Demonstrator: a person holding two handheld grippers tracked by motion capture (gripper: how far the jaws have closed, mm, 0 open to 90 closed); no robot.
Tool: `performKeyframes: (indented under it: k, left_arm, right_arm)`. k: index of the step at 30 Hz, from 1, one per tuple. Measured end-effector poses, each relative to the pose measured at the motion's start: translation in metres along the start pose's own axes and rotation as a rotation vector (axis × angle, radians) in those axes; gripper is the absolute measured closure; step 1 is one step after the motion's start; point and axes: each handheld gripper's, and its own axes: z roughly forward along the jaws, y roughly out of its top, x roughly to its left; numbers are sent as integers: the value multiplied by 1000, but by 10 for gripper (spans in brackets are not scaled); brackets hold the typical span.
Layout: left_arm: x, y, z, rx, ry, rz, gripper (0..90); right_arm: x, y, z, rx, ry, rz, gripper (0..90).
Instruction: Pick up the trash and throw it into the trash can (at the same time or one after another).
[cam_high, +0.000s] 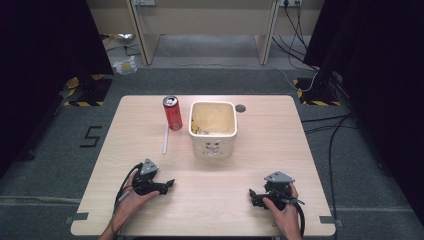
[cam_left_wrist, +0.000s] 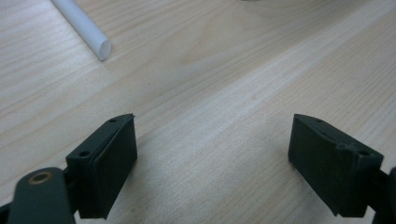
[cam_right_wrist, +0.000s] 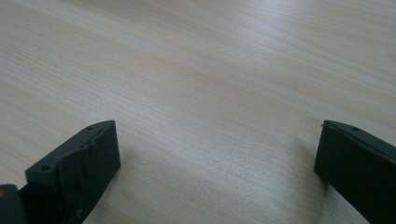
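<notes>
Resting low in the frame, left gripper (cam_high: 170, 184) and right gripper (cam_high: 251, 192) gaping wide, holding nothing. Straw (cam_high: 165, 139) lying left of centre beside can (cam_high: 172, 113). Approaching low, straddling it crosswise, squeezing gently.

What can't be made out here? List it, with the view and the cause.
- Red drink can, high view: label print too small to read.
- Cream square bin, high view: scraps inside too small to identify.
- White plastic straw, left gripper view: far end cut off by the top edge.
</notes>
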Motion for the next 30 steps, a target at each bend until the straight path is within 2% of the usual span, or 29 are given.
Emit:
performKeyframes:
  k: [4, 7, 10, 23, 30]
  left_arm:
    - [7, -1, -2, -7, 22, -25, 174]
    - [10, 0, -3, -13, 11, -46, 175]
    - [13, 3, -6, -28, 20, -63, 174]
    - [30, 32, -8, -72, 45, -96, 175]
    - [40, 42, -4, -73, 56, -121, 175]
  right_arm:
    - [0, 0, 0, 0, 0, 0, 3]
    - [0, 0, 0, 0, 0, 0, 3]
    - [0, 0, 0, 0, 0, 0, 3]
    - [0, 0, 0, 0, 0, -1, 3]
    - [0, 0, 0, 0, 0, 0, 3]
